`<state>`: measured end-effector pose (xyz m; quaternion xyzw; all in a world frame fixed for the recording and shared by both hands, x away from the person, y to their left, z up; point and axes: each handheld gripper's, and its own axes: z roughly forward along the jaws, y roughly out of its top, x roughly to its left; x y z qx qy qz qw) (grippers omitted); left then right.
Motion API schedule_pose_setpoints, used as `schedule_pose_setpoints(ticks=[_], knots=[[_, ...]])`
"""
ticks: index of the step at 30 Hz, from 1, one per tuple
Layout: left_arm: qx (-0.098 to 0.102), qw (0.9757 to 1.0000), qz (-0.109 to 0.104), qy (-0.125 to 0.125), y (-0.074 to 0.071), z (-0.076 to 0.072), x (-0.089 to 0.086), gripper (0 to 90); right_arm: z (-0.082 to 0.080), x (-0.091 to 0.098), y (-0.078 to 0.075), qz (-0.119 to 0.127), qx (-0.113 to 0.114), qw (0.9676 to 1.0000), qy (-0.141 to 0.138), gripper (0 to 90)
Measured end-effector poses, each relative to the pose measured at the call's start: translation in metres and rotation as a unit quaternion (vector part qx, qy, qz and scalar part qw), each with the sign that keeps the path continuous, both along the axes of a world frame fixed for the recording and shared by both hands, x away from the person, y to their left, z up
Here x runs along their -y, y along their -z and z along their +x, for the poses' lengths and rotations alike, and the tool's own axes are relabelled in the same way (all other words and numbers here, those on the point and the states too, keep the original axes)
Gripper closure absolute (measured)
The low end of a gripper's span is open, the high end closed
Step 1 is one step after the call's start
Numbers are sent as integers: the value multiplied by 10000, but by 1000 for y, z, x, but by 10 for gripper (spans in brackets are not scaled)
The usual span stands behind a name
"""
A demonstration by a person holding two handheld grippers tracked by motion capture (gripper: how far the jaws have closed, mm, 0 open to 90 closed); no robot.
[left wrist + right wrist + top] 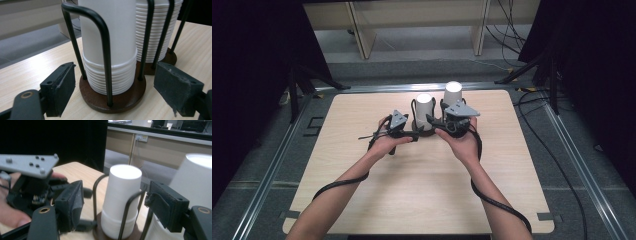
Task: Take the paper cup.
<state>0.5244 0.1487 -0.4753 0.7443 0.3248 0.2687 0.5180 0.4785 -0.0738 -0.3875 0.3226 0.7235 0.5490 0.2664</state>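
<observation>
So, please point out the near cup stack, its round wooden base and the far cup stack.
Near cup stack (110, 37), left gripper view, its side wall.
Wooden base (130, 96), left gripper view, bare front rim.
Far cup stack (453, 92), high view, its top.

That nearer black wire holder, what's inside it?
The nearer wire holder holds a stack of white paper cups, upside down, on its round brown base. Anything under the stack is hidden.

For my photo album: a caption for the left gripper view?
Open left gripper faces a stack of white paper cups in a black wire holder.
</observation>
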Motion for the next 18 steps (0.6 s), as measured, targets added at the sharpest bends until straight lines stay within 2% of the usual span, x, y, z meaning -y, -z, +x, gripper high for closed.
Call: schedule_pose_setpoints(ticks=[1, 2, 4, 5, 7, 12, 16, 18], knots=[[-17, 10000, 69, 0, 1, 2, 1, 172, 5, -3, -2, 24, -9, 10000, 16, 304], [-148, 9999, 66, -43, 3, 2, 2, 173, 9, -5, -3, -6, 55, 10000, 30, 307], [-165, 9998, 48, -58, 4, 4, 3, 173, 15, -8, -5, -22, -27, 10000, 38, 315], [-163, 9998, 38, -54, 5, 6, 4, 175, 18, -10, -5, -88, 78, 9999, 96, 318], [-172, 9998, 40, -39, 5, 7, 6, 177, 25, -13, -5, -148, 117, 9998, 112, 324], [-261, 9996, 28, -41, 10, 10, 9, 182, 38, -24, -3, -245, -16, 9997, 94, 329], [-282, 9996, 67, -49, 14, 12, 12, 184, 43, -29, 1, -355, -183, 9989, 259, 332], [-291, 9996, 34, -50, 14, 13, 13, 187, 46, -31, 3, -396, -148, 9987, 283, 332]])
